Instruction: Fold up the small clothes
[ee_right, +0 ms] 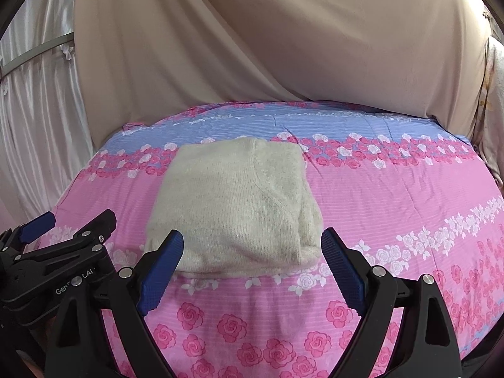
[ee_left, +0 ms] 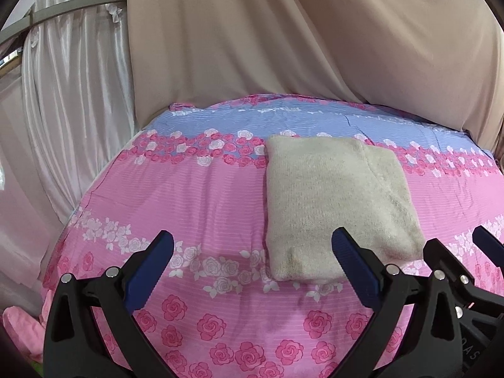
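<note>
A cream knitted garment (ee_left: pixel 334 201) lies folded into a neat rectangle on the pink rose-print bedsheet (ee_left: pixel 195 195); it also shows in the right wrist view (ee_right: pixel 236 208). My left gripper (ee_left: pixel 252 245) is open and empty, hovering just in front of the garment's near left corner. My right gripper (ee_right: pixel 252 242) is open and empty, hovering at the garment's near edge, its jaws wider than the fold's near end. The right gripper's body shows at the right edge of the left view (ee_left: pixel 463 283), and the left gripper's body at the left of the right view (ee_right: pixel 56 252).
A beige curtain (ee_left: pixel 283 31) hangs behind the bed. White satin drapes (ee_left: pixel 72 94) with a metal rail hang at the left. A pink cloth bundle (ee_left: pixel 22 327) lies off the bed's near left corner. The sheet's far band is blue (ee_right: pixel 283 119).
</note>
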Tool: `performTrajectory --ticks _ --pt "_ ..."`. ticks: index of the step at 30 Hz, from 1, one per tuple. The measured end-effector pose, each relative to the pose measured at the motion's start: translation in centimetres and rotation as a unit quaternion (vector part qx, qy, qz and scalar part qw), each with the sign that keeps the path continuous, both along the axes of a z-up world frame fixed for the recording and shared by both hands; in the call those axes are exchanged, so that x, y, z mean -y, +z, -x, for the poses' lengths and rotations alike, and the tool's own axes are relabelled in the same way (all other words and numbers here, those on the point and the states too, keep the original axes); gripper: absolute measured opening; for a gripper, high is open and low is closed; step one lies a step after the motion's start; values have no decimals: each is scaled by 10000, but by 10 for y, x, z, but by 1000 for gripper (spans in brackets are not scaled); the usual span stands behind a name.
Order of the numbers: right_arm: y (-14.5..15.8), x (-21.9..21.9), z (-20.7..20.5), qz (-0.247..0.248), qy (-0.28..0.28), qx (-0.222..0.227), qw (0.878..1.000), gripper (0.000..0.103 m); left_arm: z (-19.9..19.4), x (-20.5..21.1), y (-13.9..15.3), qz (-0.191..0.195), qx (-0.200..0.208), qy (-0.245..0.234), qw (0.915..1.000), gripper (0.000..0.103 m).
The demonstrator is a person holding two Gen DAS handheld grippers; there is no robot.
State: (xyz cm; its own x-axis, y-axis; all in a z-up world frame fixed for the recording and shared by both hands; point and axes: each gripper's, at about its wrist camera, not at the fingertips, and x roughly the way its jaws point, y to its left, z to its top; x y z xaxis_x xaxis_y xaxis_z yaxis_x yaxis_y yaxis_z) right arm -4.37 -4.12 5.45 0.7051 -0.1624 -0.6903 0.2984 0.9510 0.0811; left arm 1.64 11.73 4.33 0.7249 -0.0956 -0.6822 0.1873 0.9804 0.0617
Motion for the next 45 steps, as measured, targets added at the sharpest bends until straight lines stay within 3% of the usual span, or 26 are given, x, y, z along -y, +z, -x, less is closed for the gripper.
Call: performTrajectory --ticks 13,45 --pt "-7 2 -1 -84 -35 -166 9998 87 -3 -3 -8 164 -305 -42 9994 98" --pt "-13 3 0 -124 -56 -324 9994 87 -4 -1 -16 166 -483 -18 9987 98"
